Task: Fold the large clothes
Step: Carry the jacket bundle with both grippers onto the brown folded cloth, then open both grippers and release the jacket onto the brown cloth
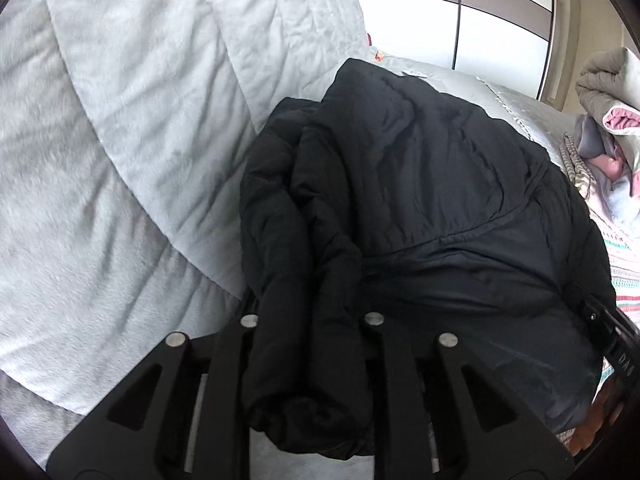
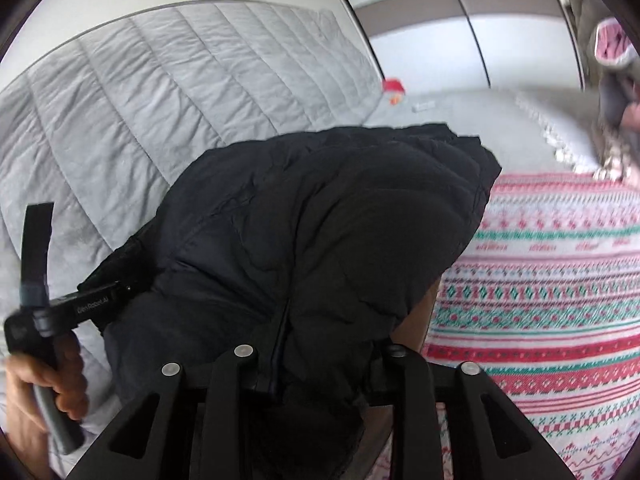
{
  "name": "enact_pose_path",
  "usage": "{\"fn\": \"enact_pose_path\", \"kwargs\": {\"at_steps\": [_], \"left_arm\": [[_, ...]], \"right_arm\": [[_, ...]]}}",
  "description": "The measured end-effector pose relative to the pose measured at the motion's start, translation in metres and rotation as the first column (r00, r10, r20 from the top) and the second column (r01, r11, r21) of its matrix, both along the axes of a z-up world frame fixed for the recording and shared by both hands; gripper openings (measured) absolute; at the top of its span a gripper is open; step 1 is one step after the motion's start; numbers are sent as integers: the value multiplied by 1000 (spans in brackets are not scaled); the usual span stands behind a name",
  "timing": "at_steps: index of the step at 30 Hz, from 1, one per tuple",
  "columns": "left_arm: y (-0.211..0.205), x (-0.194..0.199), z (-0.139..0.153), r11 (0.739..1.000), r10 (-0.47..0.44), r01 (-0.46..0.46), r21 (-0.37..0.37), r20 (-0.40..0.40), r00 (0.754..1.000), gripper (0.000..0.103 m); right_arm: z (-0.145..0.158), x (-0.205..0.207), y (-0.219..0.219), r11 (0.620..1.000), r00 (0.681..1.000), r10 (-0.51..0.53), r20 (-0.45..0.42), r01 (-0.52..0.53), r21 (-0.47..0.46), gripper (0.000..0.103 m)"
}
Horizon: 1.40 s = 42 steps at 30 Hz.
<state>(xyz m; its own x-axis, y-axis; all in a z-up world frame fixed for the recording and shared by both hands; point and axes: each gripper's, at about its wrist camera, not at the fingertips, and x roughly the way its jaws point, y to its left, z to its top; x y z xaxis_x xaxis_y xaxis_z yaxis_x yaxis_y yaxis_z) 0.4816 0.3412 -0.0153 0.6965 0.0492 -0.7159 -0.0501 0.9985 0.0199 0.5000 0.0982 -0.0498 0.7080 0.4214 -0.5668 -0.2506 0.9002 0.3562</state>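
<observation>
A grey quilted bedspread (image 1: 120,128) covers the bed, with broad free room on the left side of the left wrist view. On it lies a black padded jacket (image 1: 420,184), bunched and partly folded, its long axis running away from the cameras toward the white sliding wardrobe (image 1: 500,8). To its right spreads a red, green and white patterned blanket (image 2: 540,280), touching the jacket's edge; a heap of grey and pink bedding (image 1: 604,92) sits beyond.

The left gripper (image 1: 310,320) has a thick roll of jacket between its fingers, which are hidden, so I cannot tell whether they pinch it. The right gripper (image 2: 320,350) is equally buried in fabric. The left tool reads "GenRobot.AI", held by a hand (image 2: 48,388).
</observation>
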Motion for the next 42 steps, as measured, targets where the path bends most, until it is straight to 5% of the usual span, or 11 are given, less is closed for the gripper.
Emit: {"fn": "enact_pose_path", "kwargs": {"at_steps": [5,9,14,16,18,20,24,31,34,40,42], "left_arm": [[3,-12,-6,1000,16,-16,19,-2,1000,40],[12,-31,8,997,71,-70,-19,17,997,43],[-4,-74,31,992,115,-122,42,143,983,43],[-8,-84,36,989,130,-141,44,191,973,43],[-5,-84,37,989,137,-146,25,219,966,41],[-9,-77,27,990,130,-140,36,190,973,27],[-6,-45,-6,965,184,-201,168,113,977,19],[14,-39,-26,953,228,-234,192,55,972,19],[23,-42,-14,951,264,-269,155,48,963,27],[11,-110,28,936,298,-319,152,143,944,35],[-2,-139,35,936,286,-313,162,168,943,55]], "right_arm": [[-4,-2,-3,999,1000,8,-29,-10,-45,52],[10,-13,-11,998,1000,12,-20,-13,-57,63],[30,-54,-14,995,992,30,125,-18,-97,64],[36,-73,-7,990,977,80,199,-54,-131,60],[37,-85,6,978,963,142,229,-101,-183,36],[27,-85,25,960,960,204,192,-158,-233,29],[-5,-70,49,935,962,242,126,-196,-294,28],[-24,-51,53,938,962,263,70,-238,-254,29],[-16,-57,53,926,961,271,58,-243,-289,30],[7,-118,24,926,953,284,105,-245,-287,52],[13,-142,12,921,948,299,106,-257,-294,55]]}}
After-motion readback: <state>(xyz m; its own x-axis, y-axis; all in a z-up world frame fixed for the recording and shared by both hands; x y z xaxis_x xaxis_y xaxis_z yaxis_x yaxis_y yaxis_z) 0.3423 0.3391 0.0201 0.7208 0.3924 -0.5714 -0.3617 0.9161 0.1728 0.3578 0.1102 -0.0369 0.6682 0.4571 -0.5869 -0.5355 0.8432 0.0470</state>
